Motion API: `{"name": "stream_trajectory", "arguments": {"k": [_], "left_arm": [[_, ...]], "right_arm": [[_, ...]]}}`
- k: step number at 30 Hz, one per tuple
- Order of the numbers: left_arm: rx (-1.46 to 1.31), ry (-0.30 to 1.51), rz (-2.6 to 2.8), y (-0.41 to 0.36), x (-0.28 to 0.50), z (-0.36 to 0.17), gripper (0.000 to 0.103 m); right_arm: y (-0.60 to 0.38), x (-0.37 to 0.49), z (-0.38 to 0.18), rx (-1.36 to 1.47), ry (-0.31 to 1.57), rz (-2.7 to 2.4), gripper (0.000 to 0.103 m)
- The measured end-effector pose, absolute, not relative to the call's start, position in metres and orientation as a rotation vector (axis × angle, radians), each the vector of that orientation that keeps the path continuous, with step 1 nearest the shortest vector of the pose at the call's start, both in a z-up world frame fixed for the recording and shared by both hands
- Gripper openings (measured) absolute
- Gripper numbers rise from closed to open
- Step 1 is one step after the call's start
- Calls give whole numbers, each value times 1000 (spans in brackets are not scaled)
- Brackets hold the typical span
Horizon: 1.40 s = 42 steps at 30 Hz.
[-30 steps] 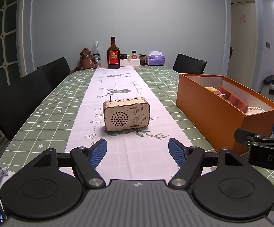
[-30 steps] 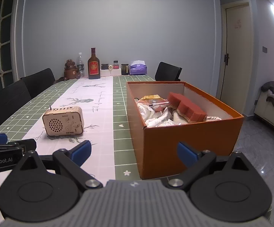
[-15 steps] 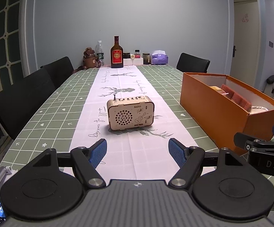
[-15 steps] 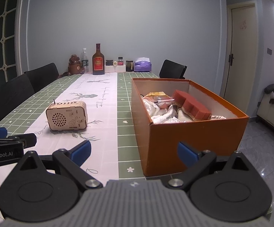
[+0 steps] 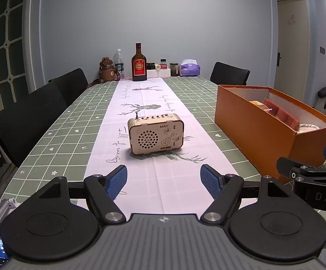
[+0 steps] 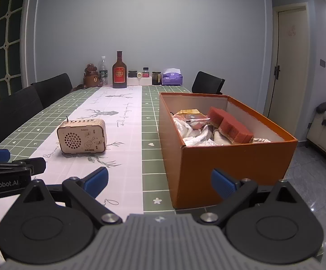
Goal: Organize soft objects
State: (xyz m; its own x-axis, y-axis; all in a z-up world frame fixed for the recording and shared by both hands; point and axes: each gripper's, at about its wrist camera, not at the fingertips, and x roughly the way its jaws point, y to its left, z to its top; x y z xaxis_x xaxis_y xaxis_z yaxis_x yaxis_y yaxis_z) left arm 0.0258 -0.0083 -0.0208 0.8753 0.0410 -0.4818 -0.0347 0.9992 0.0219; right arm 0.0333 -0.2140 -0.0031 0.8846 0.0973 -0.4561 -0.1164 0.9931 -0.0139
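Checkered table [image 5: 50, 139], left tool [image 5: 164, 181] and right tool [image 6: 159, 181] level, side by side (both spread wide, empty), orange box [image 6: 230, 168] ahead.

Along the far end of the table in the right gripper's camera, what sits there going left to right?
Bear-shaped bottle → clear water bottle → brown liquor bottle → small jars on white boxes → purple tissue pack.

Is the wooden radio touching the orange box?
Apart. The right wrist view shows a wide strip of tablecloth between the wooden radio and the orange box.
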Motion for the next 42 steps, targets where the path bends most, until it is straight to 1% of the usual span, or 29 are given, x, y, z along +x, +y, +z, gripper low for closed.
{"name": "stream_trajectory", "arguments": {"k": [42], "left_arm": [[2, 523, 32, -10, 28, -24, 87]], "right_arm": [[-211, 35, -9, -50, 510, 126, 96]]}}
